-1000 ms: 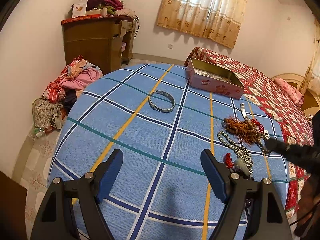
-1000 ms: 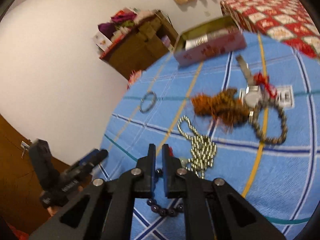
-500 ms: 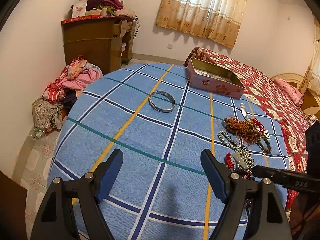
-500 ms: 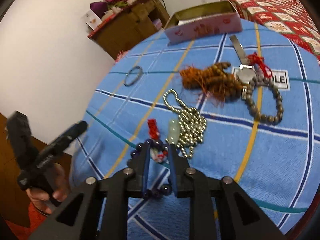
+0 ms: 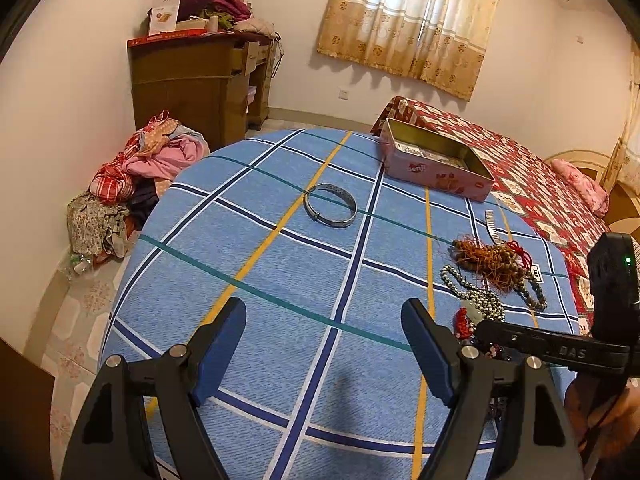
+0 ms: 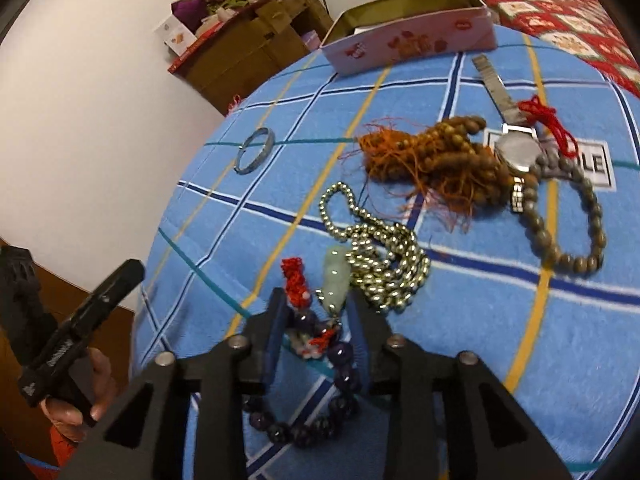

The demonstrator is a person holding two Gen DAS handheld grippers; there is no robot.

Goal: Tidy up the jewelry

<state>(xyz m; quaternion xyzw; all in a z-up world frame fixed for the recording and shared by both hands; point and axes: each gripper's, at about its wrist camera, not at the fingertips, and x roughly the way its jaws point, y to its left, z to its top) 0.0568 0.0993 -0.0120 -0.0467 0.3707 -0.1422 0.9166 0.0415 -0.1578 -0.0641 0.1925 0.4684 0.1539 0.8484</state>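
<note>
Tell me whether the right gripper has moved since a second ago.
Yes. The right gripper has dropped toward the blue checked cloth, away from the pink tin, onto the purple bead bracelet.

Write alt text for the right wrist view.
The right tool, slightly open, straddles a purple bead bracelet on a blue plaid cloth. Beyond lie a silver bead chain, jade pendant, wooden beads, watch, bangle and pink tin.
</note>
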